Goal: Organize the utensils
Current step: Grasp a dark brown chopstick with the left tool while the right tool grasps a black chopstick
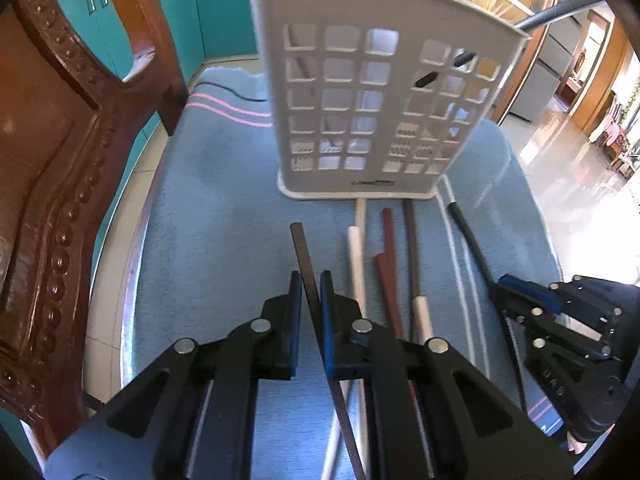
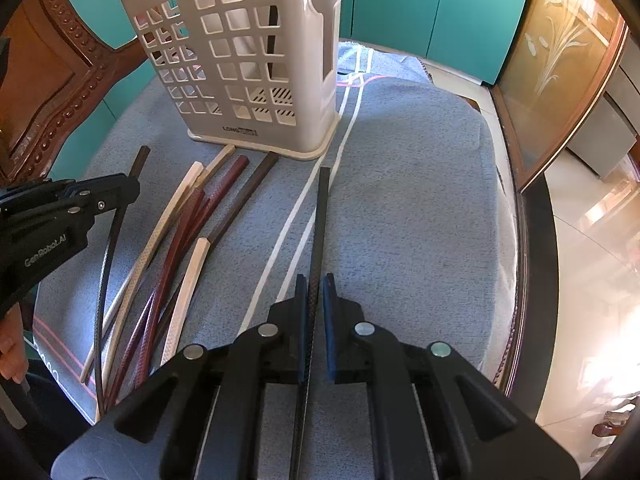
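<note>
The left gripper [image 1: 310, 280] is clenched on a dark grey chopstick [image 1: 302, 248], whose tip points toward the white perforated utensil holder [image 1: 360, 100] standing upright near the far end of the surface [image 2: 420, 200], which a blue cloth covers. The right gripper [image 2: 316, 284] is clamped on a black chopstick [image 2: 322, 208] that lies along the white stripes of the cloth, its far end just short of the holder's base. Between the two grippers the remaining chopsticks [image 2: 176, 240], cream, red-brown and dark, lie loose in a fan, their far tips near the holder's front. To the right of the black chopstick the cloth is bare up to the surface's rounded edge. On the left a carved wooden chair [image 1: 60, 160] stands close beside the surface, narrowing the room there.
</note>
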{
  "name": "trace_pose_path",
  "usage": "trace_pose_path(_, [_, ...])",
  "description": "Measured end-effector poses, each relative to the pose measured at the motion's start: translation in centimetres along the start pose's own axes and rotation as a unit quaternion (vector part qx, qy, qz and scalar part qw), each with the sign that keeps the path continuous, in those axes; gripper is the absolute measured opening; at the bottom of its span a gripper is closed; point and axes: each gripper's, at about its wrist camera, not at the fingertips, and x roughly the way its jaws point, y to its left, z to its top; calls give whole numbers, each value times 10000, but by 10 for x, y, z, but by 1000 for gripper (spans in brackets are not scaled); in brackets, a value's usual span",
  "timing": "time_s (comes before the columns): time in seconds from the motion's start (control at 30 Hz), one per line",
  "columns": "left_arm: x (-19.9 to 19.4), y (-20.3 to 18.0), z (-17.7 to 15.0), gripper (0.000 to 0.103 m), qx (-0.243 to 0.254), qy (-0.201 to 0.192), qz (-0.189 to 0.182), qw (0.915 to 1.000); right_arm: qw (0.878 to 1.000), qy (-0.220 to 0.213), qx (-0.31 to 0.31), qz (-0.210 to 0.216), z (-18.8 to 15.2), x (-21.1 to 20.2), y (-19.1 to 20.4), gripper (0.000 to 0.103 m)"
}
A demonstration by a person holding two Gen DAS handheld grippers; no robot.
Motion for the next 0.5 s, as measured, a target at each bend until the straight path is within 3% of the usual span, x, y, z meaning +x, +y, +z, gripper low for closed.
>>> trace_pose_path(0.13, [5, 7, 0, 14, -72, 67, 78, 9999, 10000, -49, 62, -32, 2, -2, -1, 12])
trace_pose_path(0.2, [7, 9, 1, 30, -114, 78, 137, 9998, 9999, -59, 111, -39, 2, -3, -3, 14])
trace_pose_path(0.27, [7, 16, 1, 37, -208, 67, 195, 9996, 9999, -58, 153, -43, 2, -4, -6, 15])
trace_pose_path(0.5, [20, 33, 6, 44, -468, 214, 282, 9983, 9994, -107, 323, -7, 9, -1, -14, 23])
